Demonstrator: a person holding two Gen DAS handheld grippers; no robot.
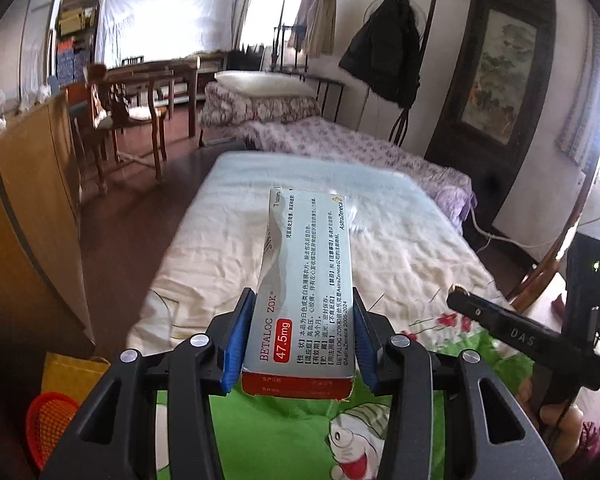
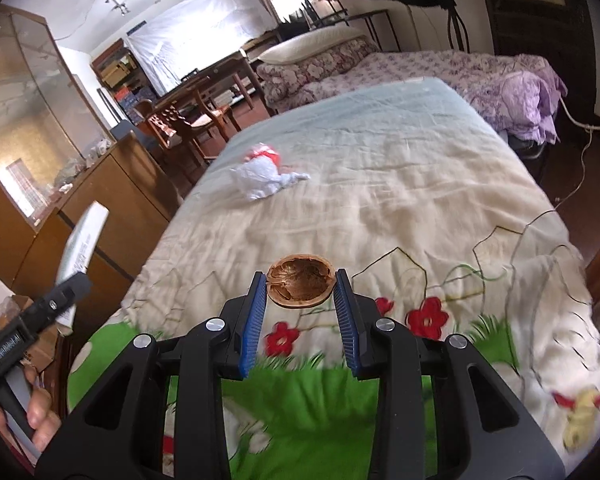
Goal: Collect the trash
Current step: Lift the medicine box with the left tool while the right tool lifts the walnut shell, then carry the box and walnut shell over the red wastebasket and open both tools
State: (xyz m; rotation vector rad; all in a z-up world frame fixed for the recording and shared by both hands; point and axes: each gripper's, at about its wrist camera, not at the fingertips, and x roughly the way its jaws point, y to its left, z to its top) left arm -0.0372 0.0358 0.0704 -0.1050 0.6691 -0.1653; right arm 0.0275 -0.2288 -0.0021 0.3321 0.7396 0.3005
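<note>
Meanwhile, over a bed point(image 2: 400, 200) with a cream quilt, the left gripper point(image 1: 300, 336) clamps a grey medicine box point(image 1: 306, 280) (labelled Betaloc ZOK) between its blue pads, the carton jutting forward. The right gripper point(image 2: 301, 286) pinches an empty walnut half-shell point(image 2: 301, 283) at its fingertips, hollow side up. A crumpled white plastic bag point(image 2: 266, 178) lies farther up the quilt, well apart from both.

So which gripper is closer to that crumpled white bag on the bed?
Right, as far as I can tell. The crumpled bag lies ahead of the right gripper; the left gripper is off to its side.
</note>
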